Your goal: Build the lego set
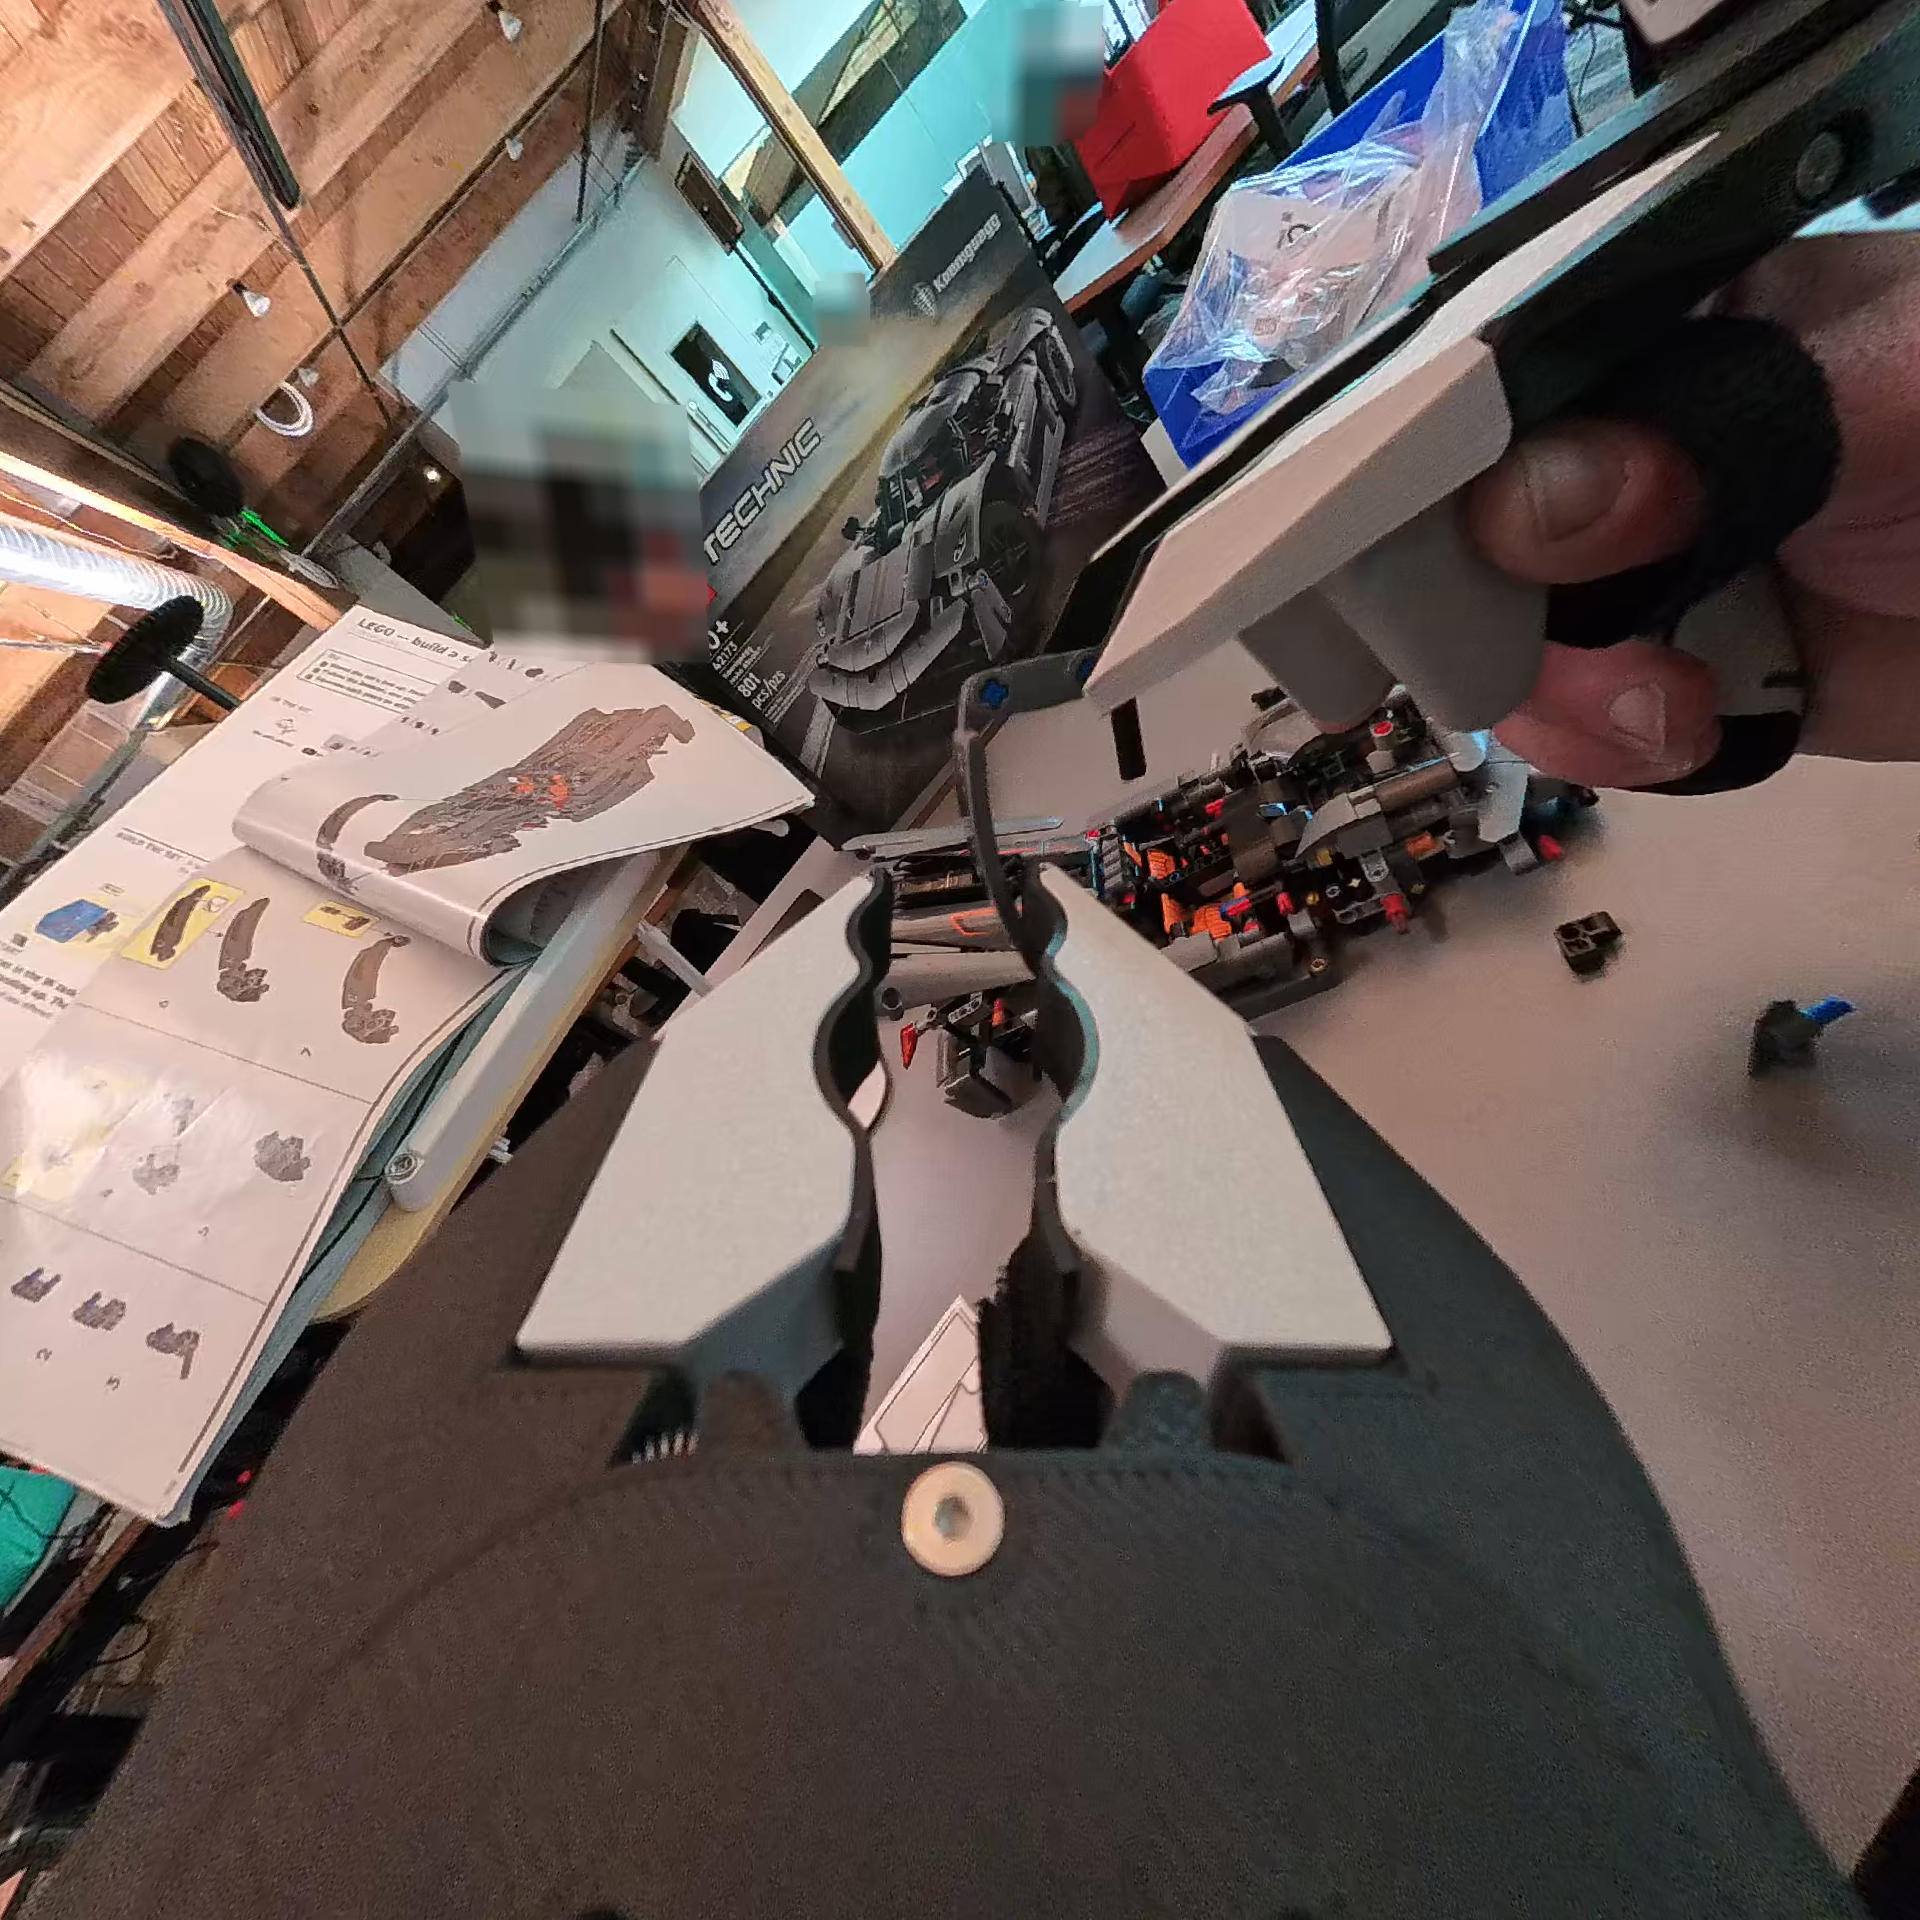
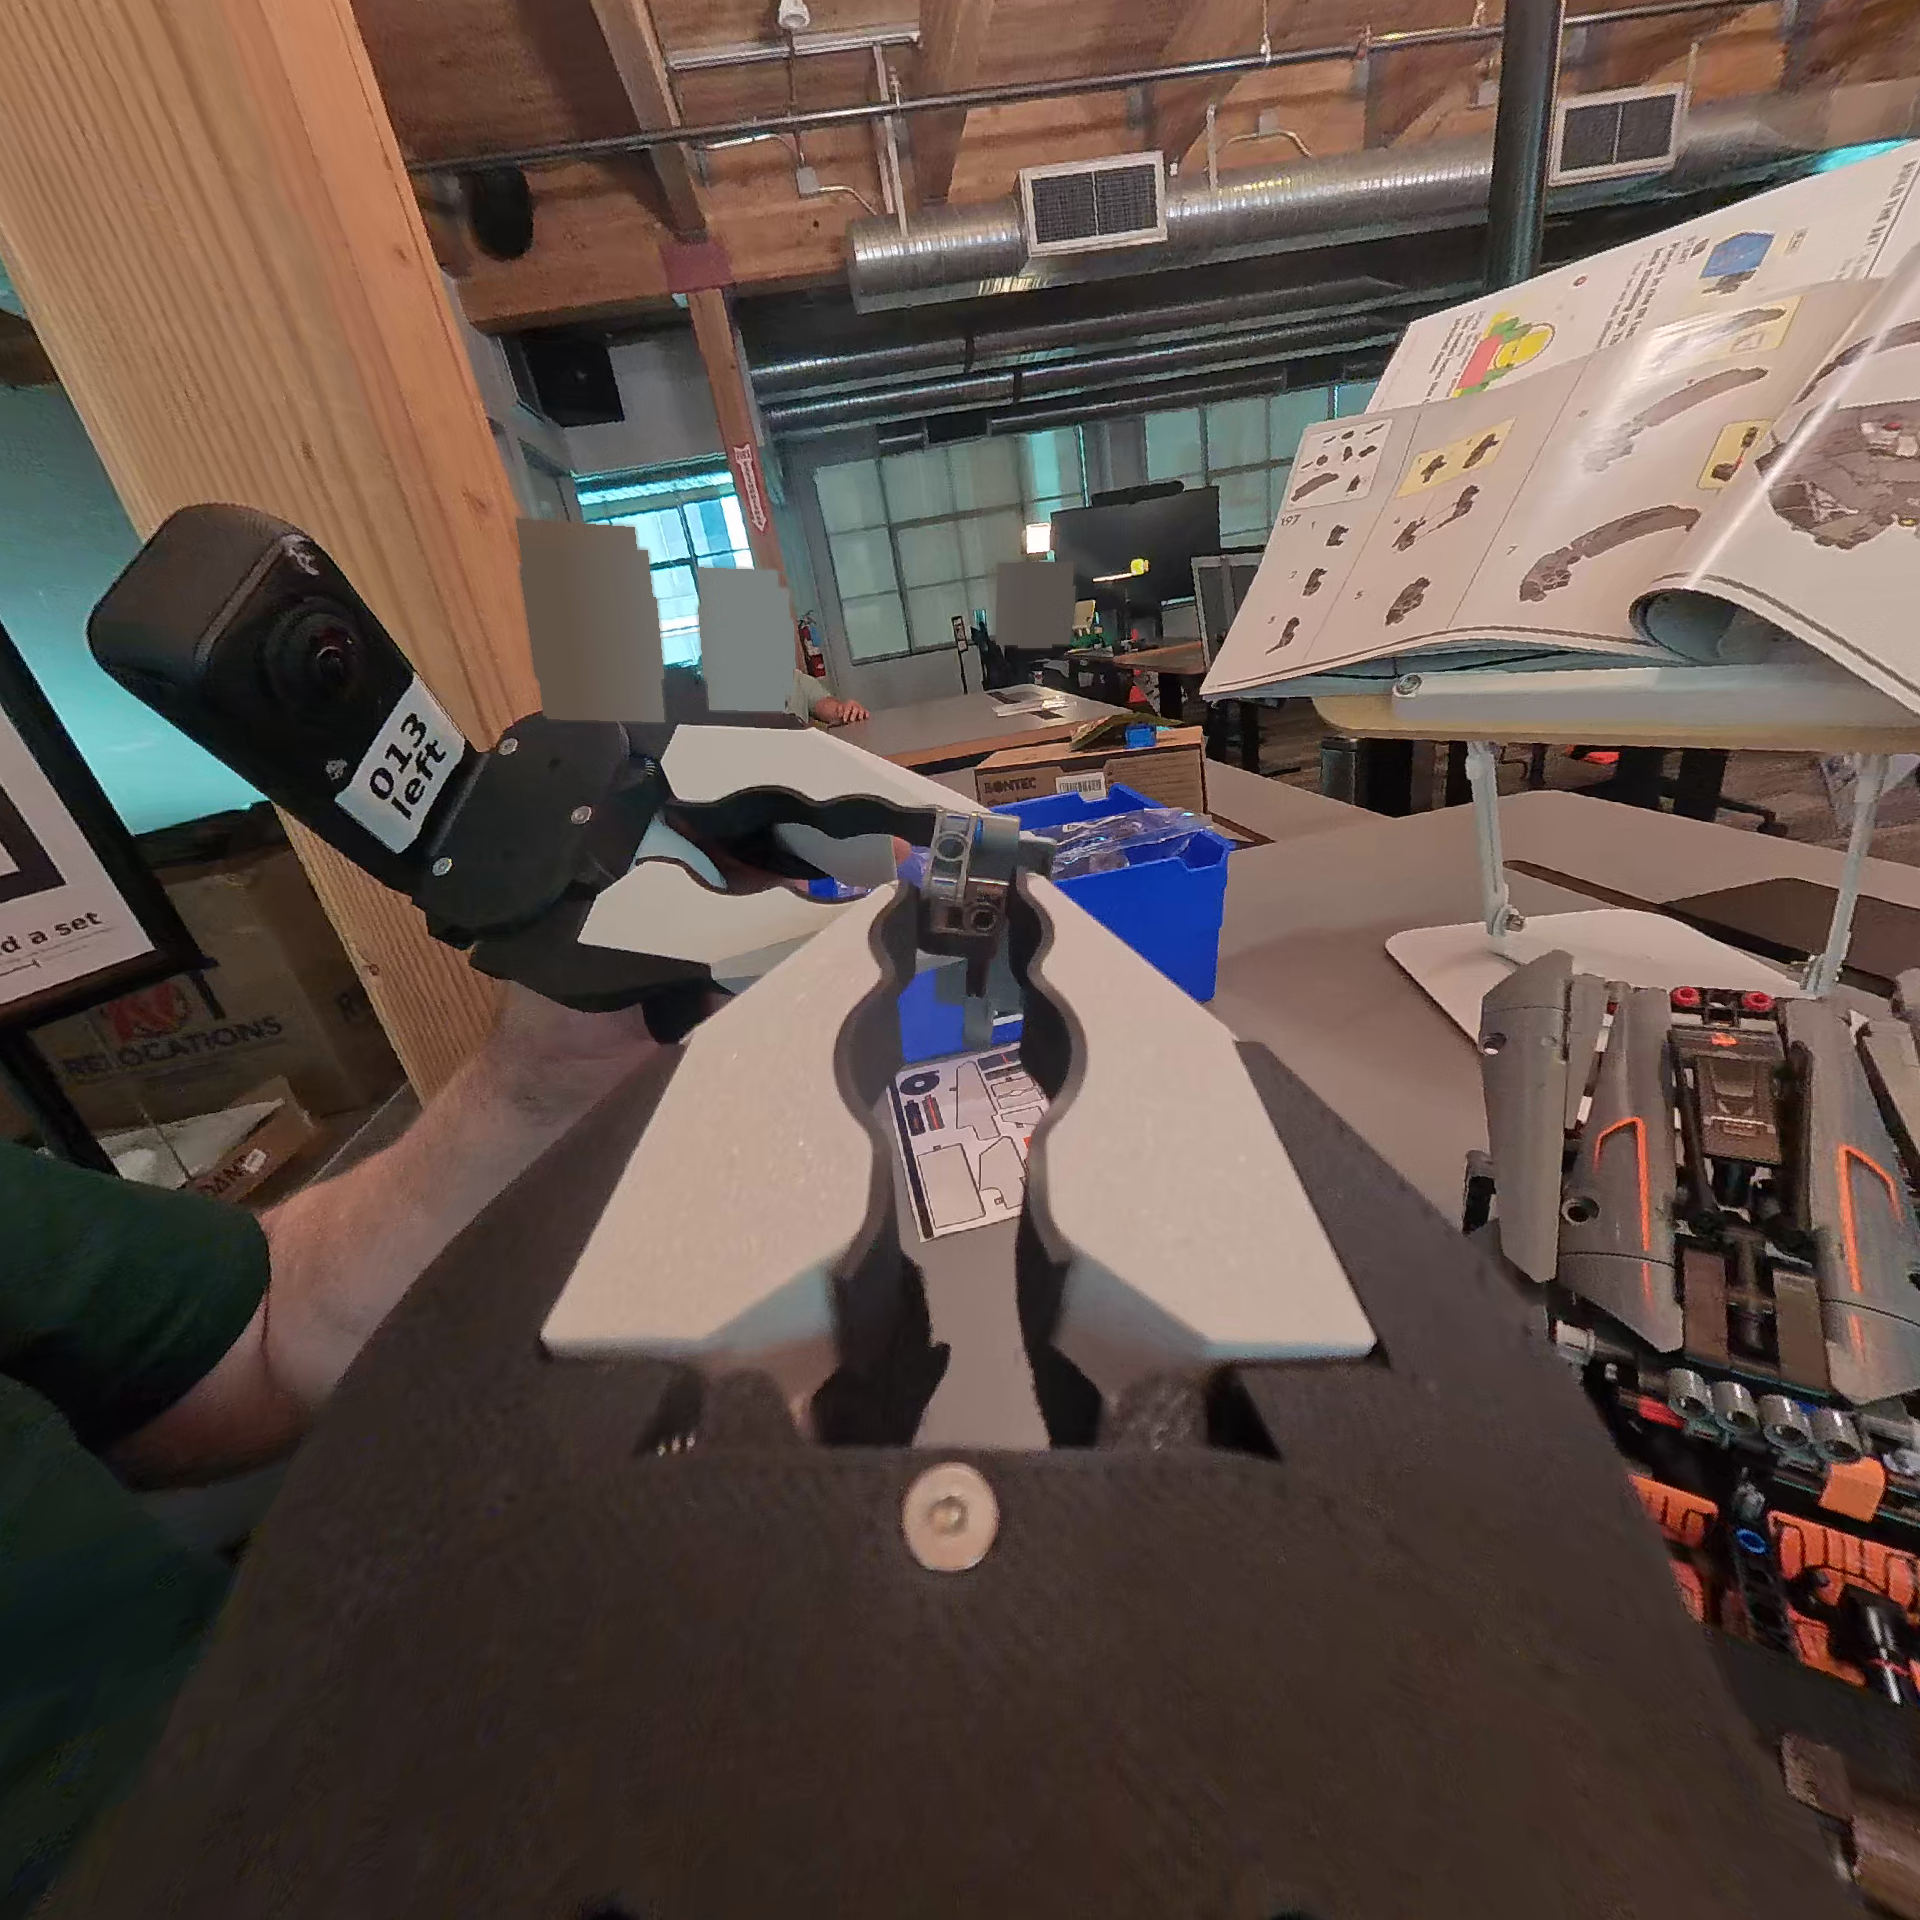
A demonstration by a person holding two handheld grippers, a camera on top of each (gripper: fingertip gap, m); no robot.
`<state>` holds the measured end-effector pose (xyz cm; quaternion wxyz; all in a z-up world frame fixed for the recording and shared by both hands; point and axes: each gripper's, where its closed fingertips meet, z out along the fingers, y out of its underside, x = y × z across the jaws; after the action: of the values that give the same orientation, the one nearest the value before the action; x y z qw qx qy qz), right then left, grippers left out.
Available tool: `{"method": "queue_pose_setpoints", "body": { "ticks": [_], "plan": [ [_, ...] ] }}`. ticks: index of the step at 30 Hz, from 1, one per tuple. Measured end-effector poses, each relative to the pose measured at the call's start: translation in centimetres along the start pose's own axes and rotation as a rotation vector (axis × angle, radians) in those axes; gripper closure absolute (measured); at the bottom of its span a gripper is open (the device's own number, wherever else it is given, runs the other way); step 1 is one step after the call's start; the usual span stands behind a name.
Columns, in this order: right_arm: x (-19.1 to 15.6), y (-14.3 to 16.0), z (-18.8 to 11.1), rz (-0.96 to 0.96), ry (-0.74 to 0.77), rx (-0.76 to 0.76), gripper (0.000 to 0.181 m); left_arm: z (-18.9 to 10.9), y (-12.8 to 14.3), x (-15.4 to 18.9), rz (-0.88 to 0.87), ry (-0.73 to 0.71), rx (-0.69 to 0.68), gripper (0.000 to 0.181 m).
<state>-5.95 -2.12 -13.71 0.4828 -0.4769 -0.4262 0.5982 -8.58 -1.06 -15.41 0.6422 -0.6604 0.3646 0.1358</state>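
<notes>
Tongs first, left wrist view: the left gripper pinches a thin dark curved piece at its tips, lifted toward the right gripper for joining. Beyond both, the car model lies on the table.

Right wrist view: the right gripper clamps a small grey subassembly, touching the left gripper. Where the parts join is hidden. The car model sits to its right, cut off.

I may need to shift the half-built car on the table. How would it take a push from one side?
The half-built car looks dense and long, so it would probably slide rather than tip. Its grey body panels seem only pinned on, so they might pop loose.
</notes>
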Motion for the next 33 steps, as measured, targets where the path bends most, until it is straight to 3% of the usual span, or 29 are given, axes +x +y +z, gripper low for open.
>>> {"method": "queue_pose_setpoints", "body": {
  "ticks": [19,24,33],
  "plan": [
    [1.1,-1.1,-1.1,0.075,-0.051,0.076,0.166,1.3,0.6,1.7,-0.129,0.104,0.037,0.146],
    [0.8,-1.0,-1.1,0.086,-0.076,0.078,0.166,2.0,0.7,2.0,-0.114,0.097,0.043,0.164],
    [0.9,-0.5,-1.1,0.093,-0.088,0.061,0.166,1.9,0.7,1.0,-0.101,0.055,0.047,0.171]
  ]
}}
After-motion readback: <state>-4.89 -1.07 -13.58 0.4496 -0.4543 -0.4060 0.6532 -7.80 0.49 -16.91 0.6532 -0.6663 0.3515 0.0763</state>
